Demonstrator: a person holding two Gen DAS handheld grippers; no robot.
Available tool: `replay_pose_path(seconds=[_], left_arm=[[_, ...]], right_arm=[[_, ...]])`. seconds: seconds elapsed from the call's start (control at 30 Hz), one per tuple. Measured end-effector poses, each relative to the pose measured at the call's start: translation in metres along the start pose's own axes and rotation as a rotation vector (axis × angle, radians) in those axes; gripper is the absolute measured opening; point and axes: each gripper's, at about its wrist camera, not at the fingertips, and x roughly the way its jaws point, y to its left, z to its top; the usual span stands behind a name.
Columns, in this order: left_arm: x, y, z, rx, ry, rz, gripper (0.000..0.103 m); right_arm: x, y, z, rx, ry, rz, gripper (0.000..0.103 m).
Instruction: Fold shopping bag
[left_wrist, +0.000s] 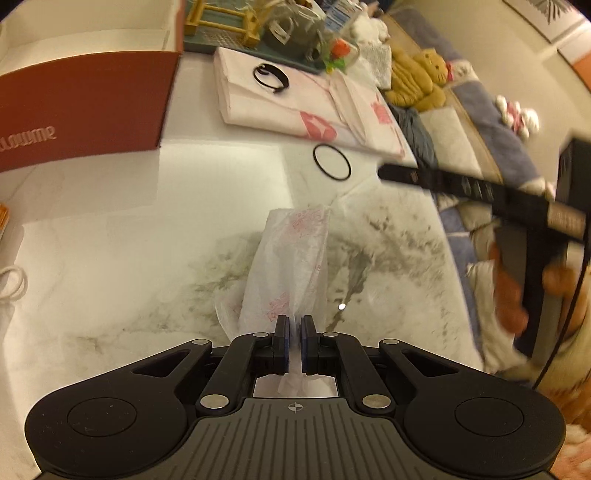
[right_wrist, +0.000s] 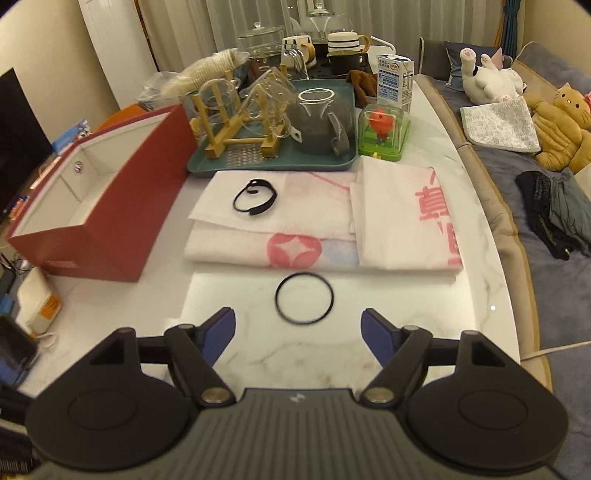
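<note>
Left wrist: left gripper (left_wrist: 294, 332) pinches crinkly plastic shopping bag (left_wrist: 291, 258) (folded narrow); right gripper (right_wrist: 298, 334) gapes.

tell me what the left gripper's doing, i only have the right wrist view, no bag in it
Observer: The left gripper is shut on the bag, a narrow folded white strip with red print lying on the table.
Operator: where's my right gripper relative to it
Observer: The right gripper is open; in the left view it shows only as a blurred dark bar to the right, beyond the bag's far end.
Operator: that black ring near the bag?
Observer: The ring lies on the table past the bag's far end, apart from it.
</note>
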Motion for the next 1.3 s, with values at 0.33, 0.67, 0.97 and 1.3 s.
replay_pose_path(seconds=[0.33,0.67,0.97,1.3], left_arm=[[-0.007,0.034,-0.024,-0.24,-0.126,0.029,0.103],[-0.013,0.044,-0.061,-0.317,-0.123,0.055,0.103],[0.016,-0.008,-0.055,-0.195,-0.08,0.143,0.103],[0.025,-0.053,-0.082,-0.236,-0.135,0.165,0.103]], right_arm=[[-0.004,0.033,-0.035,-0.024,0.162,0.207,0.085],[0.033,0.069,-0.051,-0.022,0.329,0.319,0.003],[-0.027,0.029,-0.034,0.115,0.221,0.501,0.0],[-0.058,-0.047,-0.042,0.301,0.257,0.572,0.0]])
